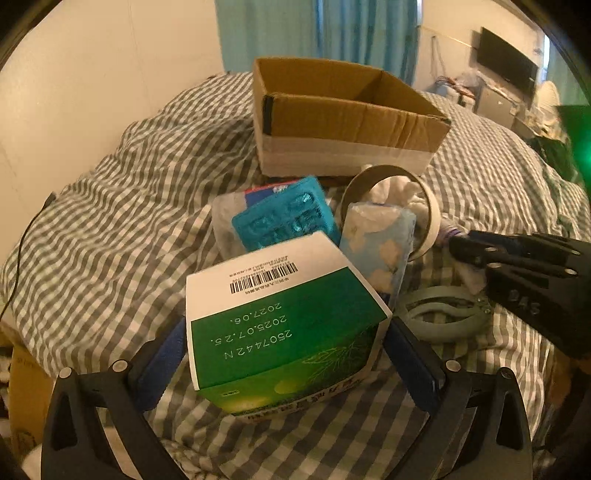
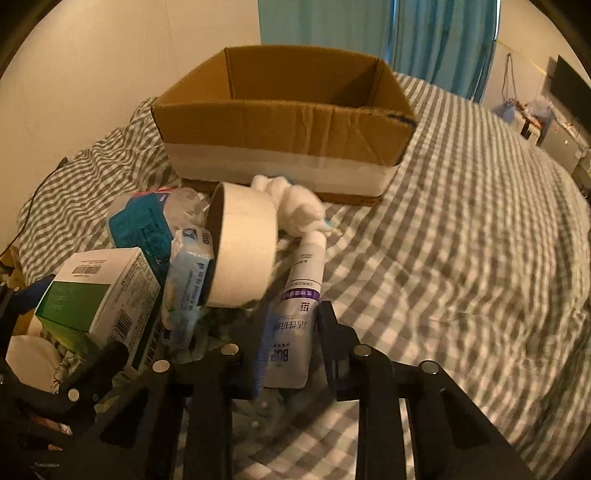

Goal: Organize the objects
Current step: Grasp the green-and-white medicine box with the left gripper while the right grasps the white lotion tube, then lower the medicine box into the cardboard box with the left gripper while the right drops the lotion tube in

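My left gripper (image 1: 284, 343) is shut on a green and white box (image 1: 284, 317), its blue pads pressed on both sides; the box also shows in the right wrist view (image 2: 99, 299). My right gripper (image 2: 291, 332) is shut on a white tube with purple print (image 2: 299, 314), which lies on the checked bedcover. An open cardboard box (image 2: 284, 122) stands behind the pile, also in the left wrist view (image 1: 343, 118). A tape roll (image 2: 242, 251), a light blue tissue pack (image 2: 186, 280), a teal packet (image 1: 284, 218) and white cotton (image 2: 295, 206) lie in the pile.
The grey and white checked bedcover (image 2: 461, 240) stretches wide to the right. A grey-green ring (image 1: 439, 317) lies right of the green box. Blue curtains (image 1: 317, 33) hang behind; a wall runs along the left. A cable (image 1: 26, 236) lies at the bed's left edge.
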`<state>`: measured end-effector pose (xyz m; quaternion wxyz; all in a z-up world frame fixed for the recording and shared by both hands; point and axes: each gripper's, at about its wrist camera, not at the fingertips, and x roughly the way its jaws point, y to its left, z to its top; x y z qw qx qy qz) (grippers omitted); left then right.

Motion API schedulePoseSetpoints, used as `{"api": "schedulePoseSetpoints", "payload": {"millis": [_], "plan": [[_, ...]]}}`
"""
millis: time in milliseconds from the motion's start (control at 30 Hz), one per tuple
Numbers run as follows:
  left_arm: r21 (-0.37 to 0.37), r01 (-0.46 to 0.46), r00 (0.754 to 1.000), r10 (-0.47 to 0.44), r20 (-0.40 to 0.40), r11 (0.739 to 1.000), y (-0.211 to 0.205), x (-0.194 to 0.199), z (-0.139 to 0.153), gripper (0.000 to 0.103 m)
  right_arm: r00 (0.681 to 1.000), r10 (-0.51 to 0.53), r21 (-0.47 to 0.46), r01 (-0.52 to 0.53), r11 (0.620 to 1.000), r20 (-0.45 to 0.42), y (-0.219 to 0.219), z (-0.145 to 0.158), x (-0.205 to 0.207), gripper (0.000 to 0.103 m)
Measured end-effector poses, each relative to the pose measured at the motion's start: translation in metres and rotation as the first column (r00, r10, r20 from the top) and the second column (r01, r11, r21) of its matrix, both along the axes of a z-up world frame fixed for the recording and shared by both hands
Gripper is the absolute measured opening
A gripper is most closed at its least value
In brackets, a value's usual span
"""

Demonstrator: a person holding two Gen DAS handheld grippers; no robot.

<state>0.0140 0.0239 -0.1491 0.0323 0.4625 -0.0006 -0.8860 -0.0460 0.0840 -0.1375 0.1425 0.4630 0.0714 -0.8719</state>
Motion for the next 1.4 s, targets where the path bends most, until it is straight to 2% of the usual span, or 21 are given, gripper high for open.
{"api": "schedulePoseSetpoints", "payload": {"millis": [133,233,300,467,600,800,1000,1233,1400], "plan": [[0.023,-0.035,0.999,0.035,0.03,0.999,-0.001,0.003,-0.003,0.103,1.0,-0.011,-0.001,0.011,1.0,-0.025,0.009,0.013,0.007,0.017],[0.064,-0.093,0.996,0.094,0.001,0.994,-0.006,0.005,-0.006,0.103,0.999,-0.023,0.004,0.023,1.0,-0.044,0.018,0.021,0.011,0.016],[0.064,-0.121,0.993,0.122,-0.003,0.991,-0.005,0.002,-0.009,0.103,0.998,-0.027,-0.005,0.027,1.0,-0.05,0.024,0.023,0.014,0.015],[0.01,-0.094,0.994,0.094,-0.052,0.996,0.001,-0.005,-0.018,0.1,0.998,-0.035,-0.015,0.034,0.999,-0.053,0.033,0.026,0.025,0.013],[0.036,-0.08,0.994,0.082,-0.07,0.996,-0.002,-0.001,-0.012,0.099,0.997,-0.043,-0.03,0.041,0.999,-0.059,0.044,0.028,0.033,0.012],[0.057,-0.049,0.99,0.056,-0.131,0.997,0.0,0.005,0.022,0.099,0.994,-0.05,-0.053,0.045,0.998,-0.096,0.052,0.043,0.041,0.011],[0.053,0.007,0.978,0.004,-0.208,0.999,0.009,-0.003,0.063,0.099,0.983,-0.03,-0.044,0.022,0.999,-0.179,0.051,0.079,0.048,0.01],[0.048,0.056,0.959,-0.041,-0.28,0.997,0.016,-0.029,0.102,0.099,0.96,0.011,-0.019,-0.017,1.0,-0.281,0.048,0.13,0.038,0.01],[0.066,0.088,0.948,-0.063,-0.313,0.994,0.013,-0.064,0.128,0.099,0.938,0.034,-0.028,-0.047,0.999,-0.345,0.042,0.168,0.015,0.01]]}}
